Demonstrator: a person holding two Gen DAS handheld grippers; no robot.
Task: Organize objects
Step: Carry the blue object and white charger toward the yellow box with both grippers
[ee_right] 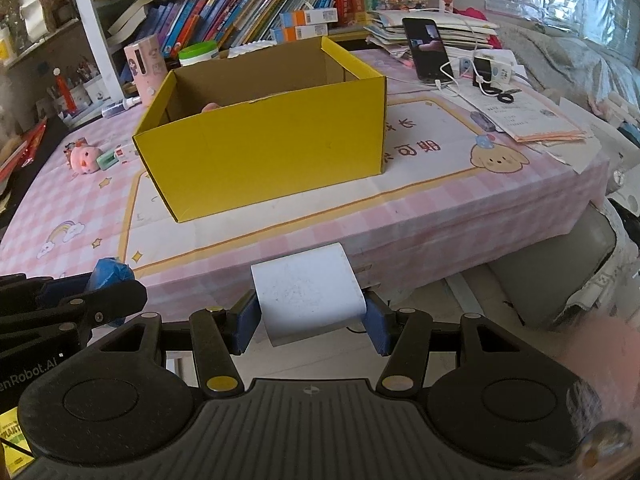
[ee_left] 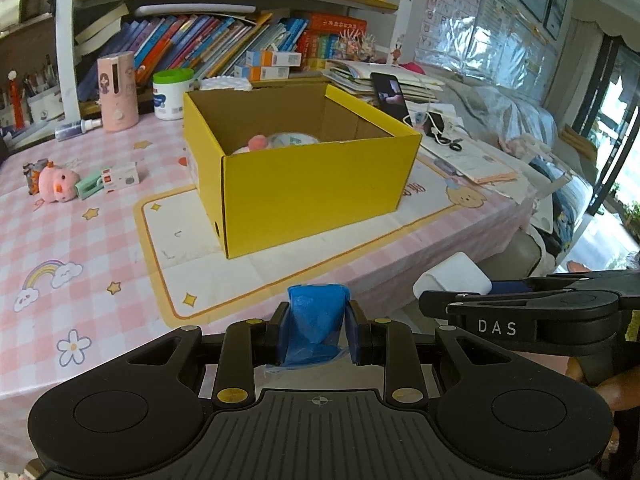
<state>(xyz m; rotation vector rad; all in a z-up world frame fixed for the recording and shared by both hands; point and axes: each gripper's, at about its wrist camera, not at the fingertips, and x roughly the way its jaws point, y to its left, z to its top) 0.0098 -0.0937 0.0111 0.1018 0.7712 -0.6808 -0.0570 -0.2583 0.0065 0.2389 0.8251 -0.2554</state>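
An open yellow cardboard box (ee_left: 312, 184) stands on the pink checked tablecloth (ee_left: 80, 248); it also shows in the right wrist view (ee_right: 264, 148). Inside it lie a pink pompom (ee_left: 258, 143) and a patterned item (ee_left: 292, 139). My left gripper (ee_left: 316, 330) is shut on a crumpled blue packet (ee_left: 314, 320), held at the table's near edge. My right gripper (ee_right: 310, 320) is shut on a white rounded box (ee_right: 308, 294), also at the near edge; it shows in the left wrist view (ee_left: 454, 276). A pink plush chick (ee_left: 56, 184), a green clip (ee_left: 89, 186) and a small white carton (ee_left: 120, 176) lie left of the box.
A pink bottle (ee_left: 118, 90), a green-lidded tub (ee_left: 173, 94) and a spray bottle (ee_left: 78, 128) stand behind the box. Books (ee_left: 192, 44) fill the shelf. A phone (ee_right: 428, 50), charger (ee_right: 490, 68) and papers (ee_right: 532, 116) lie at the right. A sofa (ee_left: 520, 120) is beyond.
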